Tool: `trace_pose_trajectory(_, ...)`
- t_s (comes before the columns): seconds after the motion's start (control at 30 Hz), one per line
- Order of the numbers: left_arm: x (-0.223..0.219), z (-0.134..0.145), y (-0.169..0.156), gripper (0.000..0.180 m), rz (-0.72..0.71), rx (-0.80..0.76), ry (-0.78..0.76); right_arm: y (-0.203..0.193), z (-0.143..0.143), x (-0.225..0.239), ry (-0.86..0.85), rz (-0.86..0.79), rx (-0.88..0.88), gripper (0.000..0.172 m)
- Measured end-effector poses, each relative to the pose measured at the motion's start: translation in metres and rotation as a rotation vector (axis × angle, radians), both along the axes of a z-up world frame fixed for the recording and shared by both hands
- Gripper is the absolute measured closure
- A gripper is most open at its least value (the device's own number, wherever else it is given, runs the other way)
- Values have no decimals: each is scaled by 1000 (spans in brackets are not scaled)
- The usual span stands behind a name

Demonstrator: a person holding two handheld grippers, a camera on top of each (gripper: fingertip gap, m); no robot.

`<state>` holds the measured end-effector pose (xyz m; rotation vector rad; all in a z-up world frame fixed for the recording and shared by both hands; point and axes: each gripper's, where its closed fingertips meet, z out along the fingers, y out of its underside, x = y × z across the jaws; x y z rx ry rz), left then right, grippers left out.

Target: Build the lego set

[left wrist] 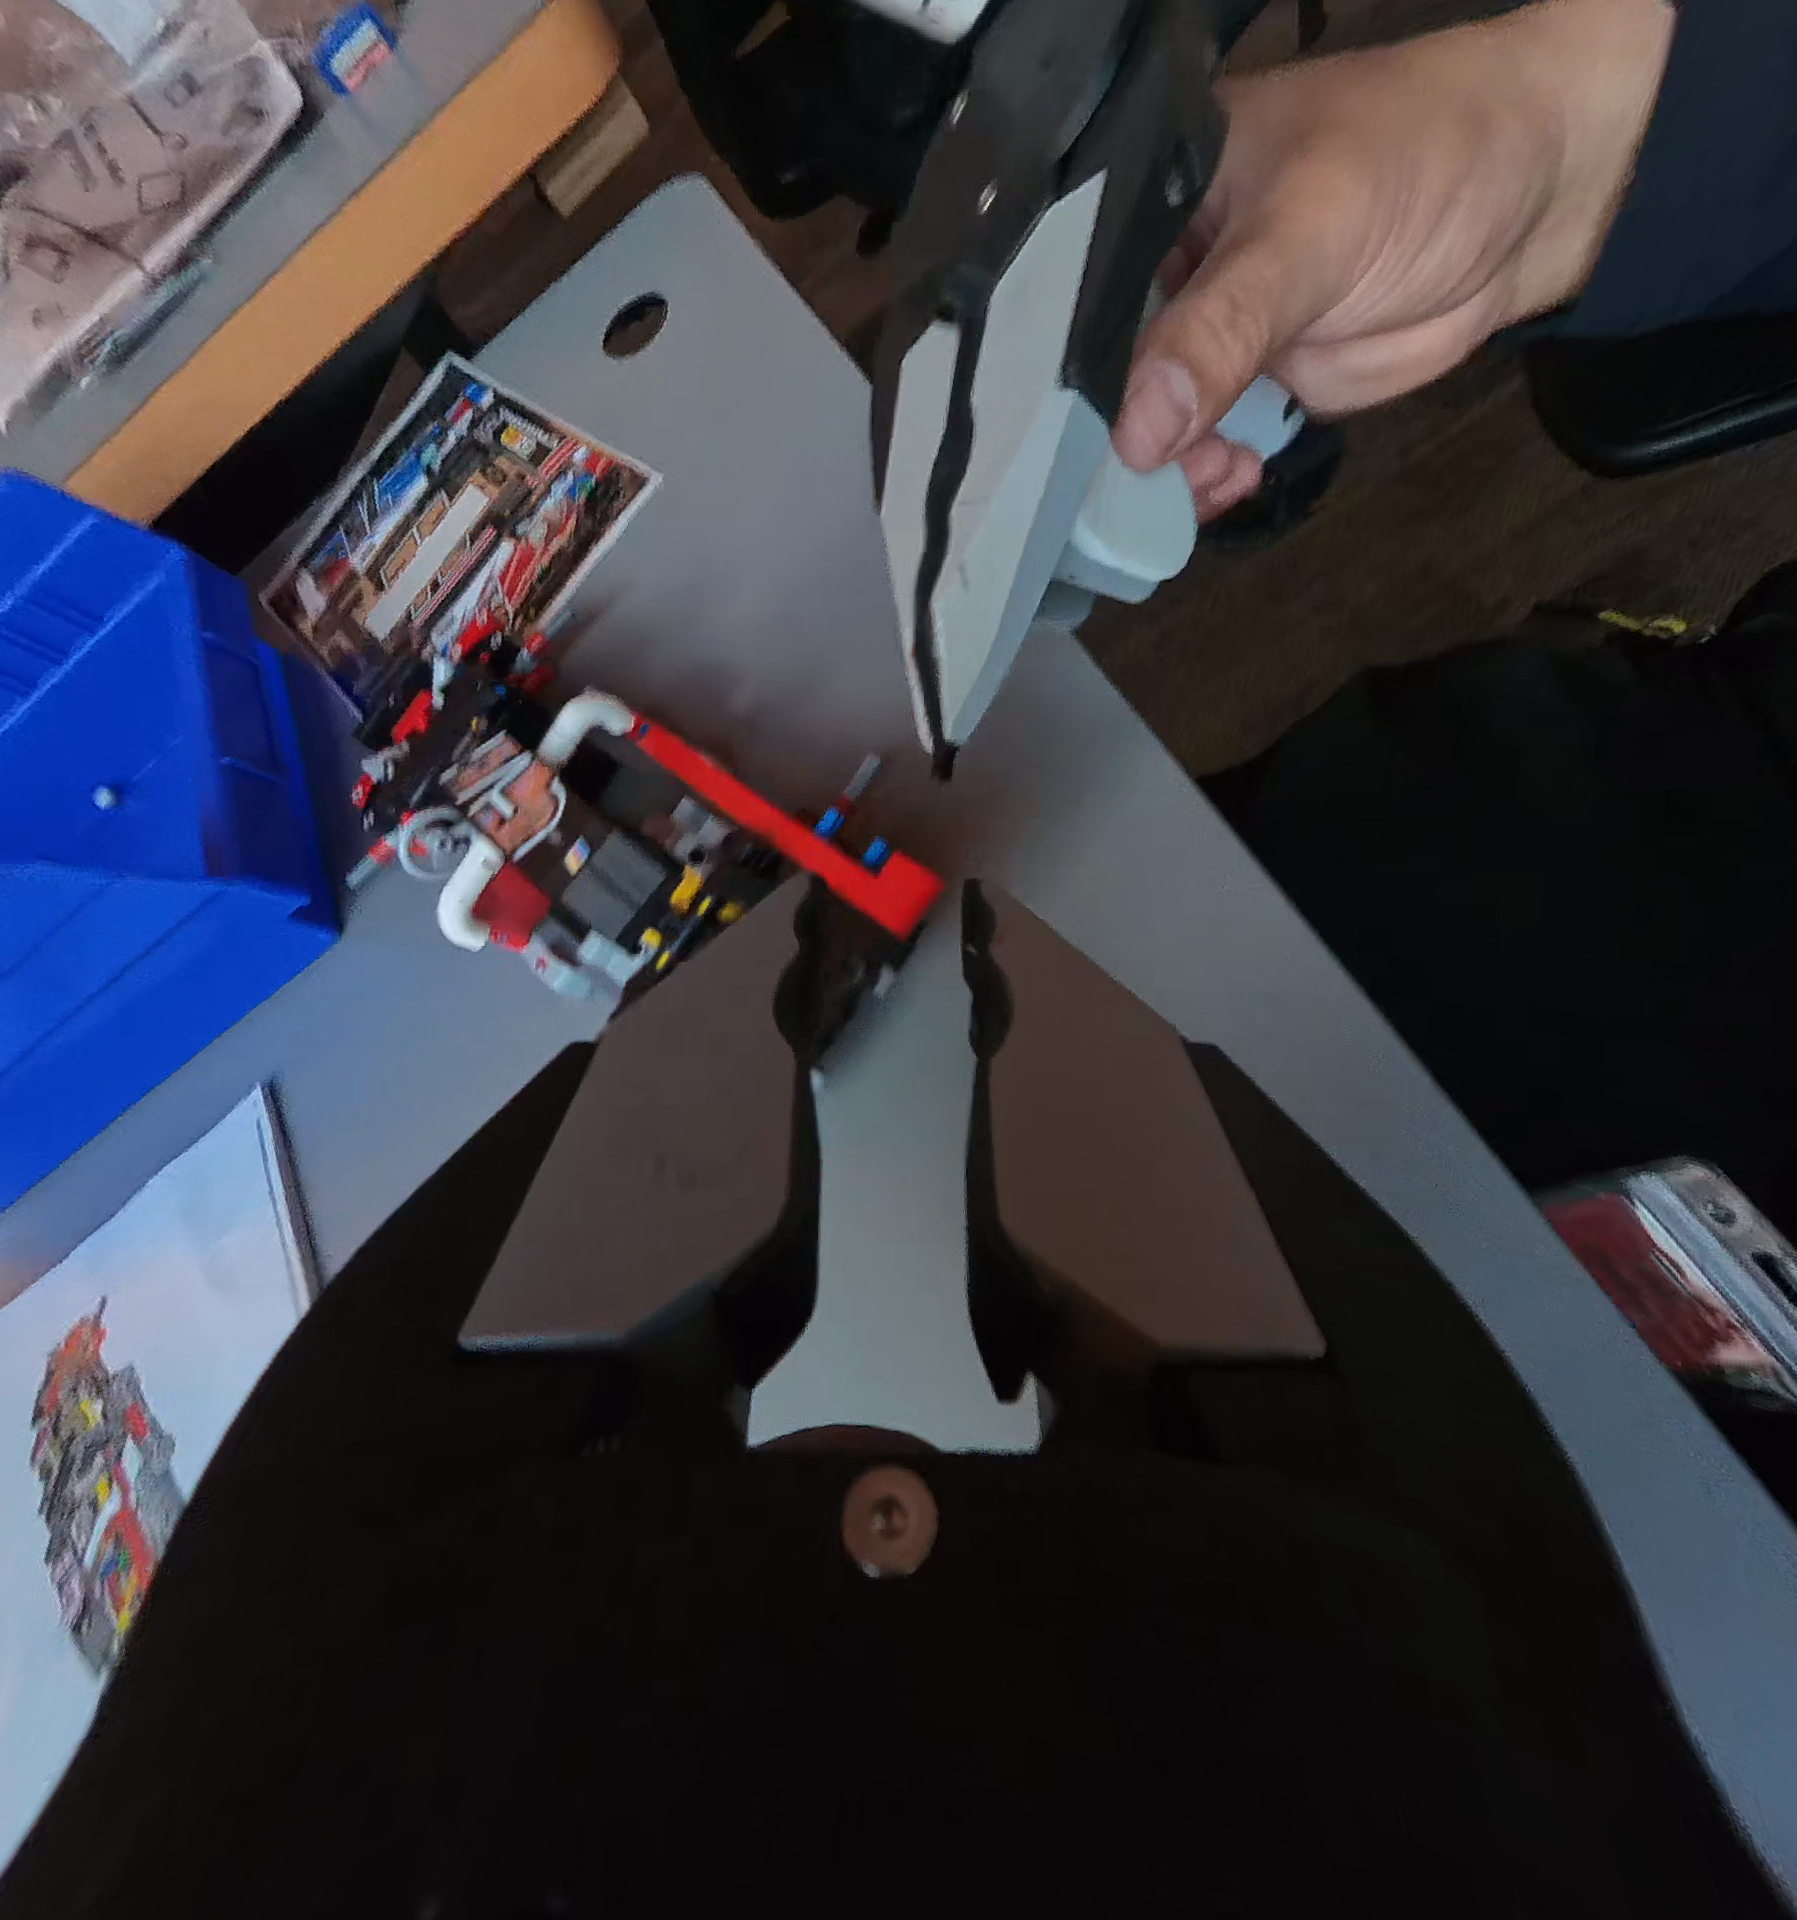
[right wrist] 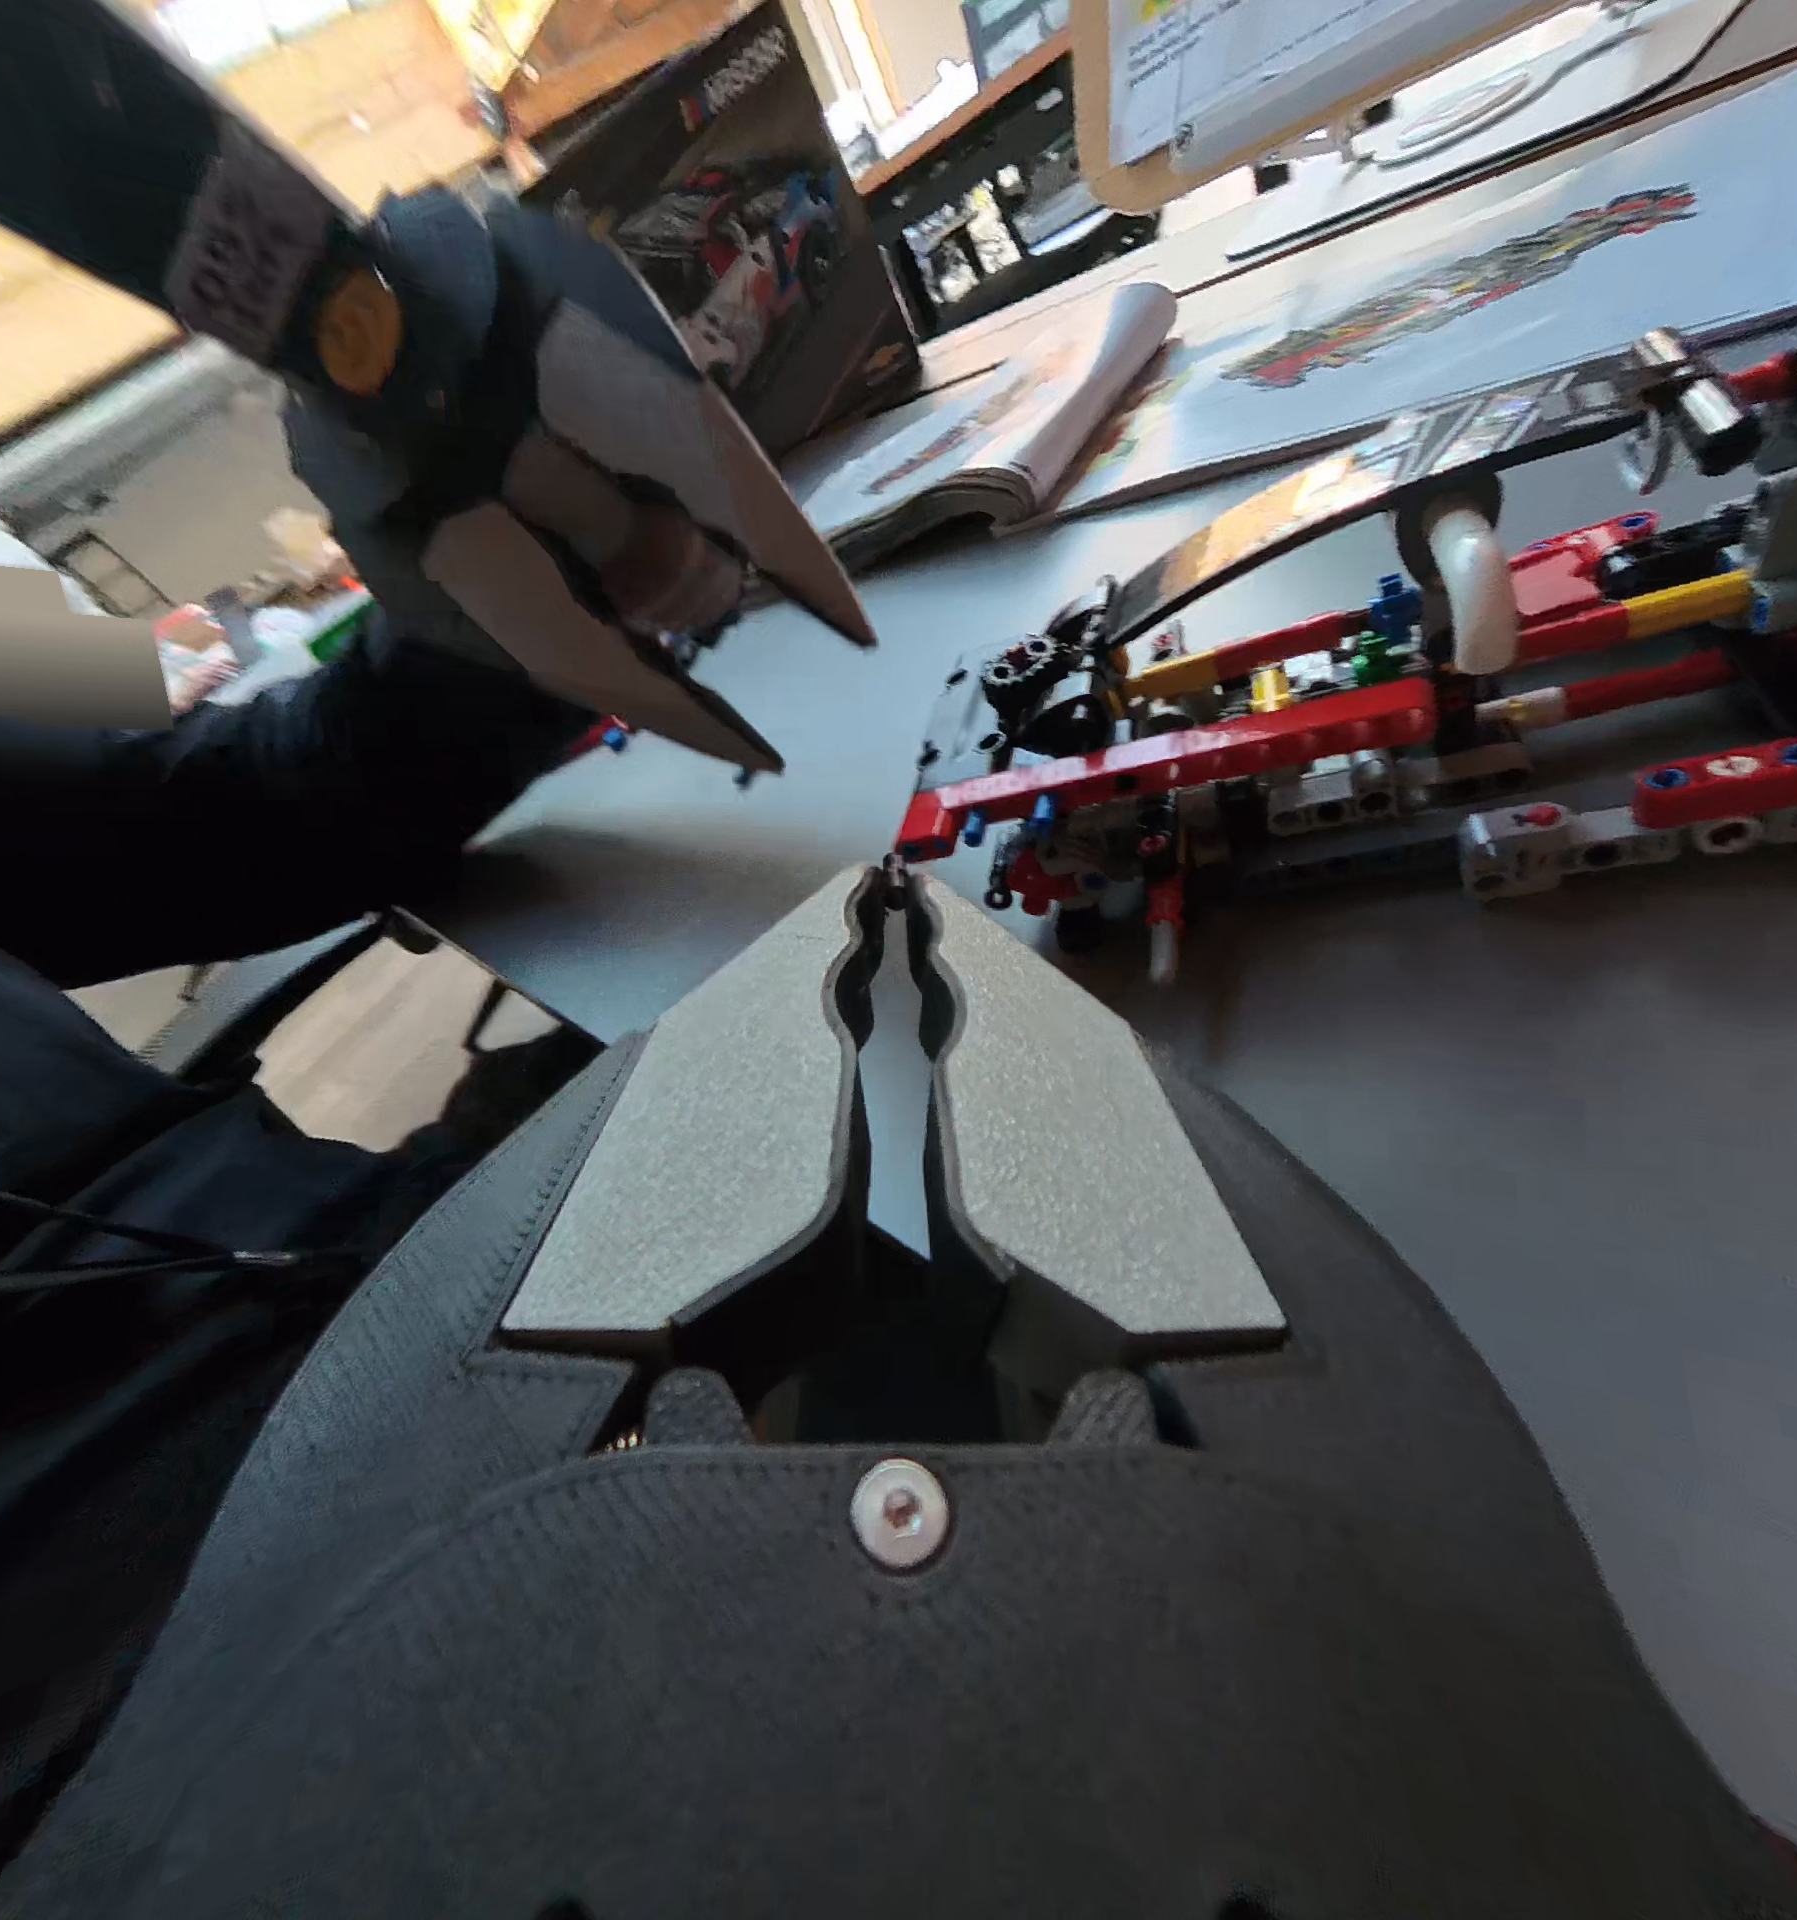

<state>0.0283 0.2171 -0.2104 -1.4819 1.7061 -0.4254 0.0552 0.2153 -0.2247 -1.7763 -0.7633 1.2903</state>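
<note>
On a grey table [left wrist: 728,582], beside a blue bin [left wrist: 115,790], lies a half-built brick vehicle [left wrist: 603,831]. The left gripper [left wrist: 889,914], fingers apart and empty, hovers at the model's red beam [left wrist: 769,821], apparently to steady it. The right gripper [right wrist: 894,883] pinches a small dark pin [right wrist: 892,864] just off the beam's end.

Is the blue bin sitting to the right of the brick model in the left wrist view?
No, the blue bin sits to the left of the brick model, at the frame's left edge.
</note>
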Motion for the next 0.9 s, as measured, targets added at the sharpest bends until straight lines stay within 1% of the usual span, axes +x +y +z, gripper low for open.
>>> trace_pose_trajectory(0.07,-18,1,16,146,62,-56,22,5,-8,4,-90,-46,48,171)
trace_pose_trajectory(0.13,-36,-4,32,135,113,-123,33,7,-12,2,-138,-69,87,171)
trace_pose_trajectory(0.2,-52,-17,52,127,164,-148,38,9,-19,-2,-196,-97,128,171)
trace_pose_trajectory(0.27,-56,-31,63,118,186,-224,10,13,-25,-5,-253,-133,179,171)
trace_pose_trajectory(0.33,-46,-39,59,122,140,-327,-52,13,-26,-8,-268,-159,212,171)
trace_pose_trajectory(0.37,-41,-43,59,123,128,-350,-59,13,-26,-9,-272,-172,229,171)
trace_pose_trajectory(0.47,-32,-55,62,122,96,-364,-19,17,-25,-1,-321,-232,308,171)
trace_pose_trajectory(0.53,-26,-58,59,127,58,-378,-15,20,-25,6,-324,-249,317,171)
trace_pose_trajectory(0.6,-21,-63,53,140,8,-402,1,18,-22,12,-291,-235,307,171)
trace_pose_trajectory(0.63,-20,-67,54,143,5,-398,22,17,-22,14,-290,-226,316,171)
trace_pose_trajectory(0.67,-19,-71,56,145,8,-386,43,17,-22,18,-305,-218,332,171)
trace_pose_trajectory(0.77,-11,-70,53,149,-33,-400,43,12,-25,30,-351,-189,372,170)
trace_pose_trajectory(0.9,-5,-69,49,152,-78,-428,47,3,-35,38,-323,-136,339,170)
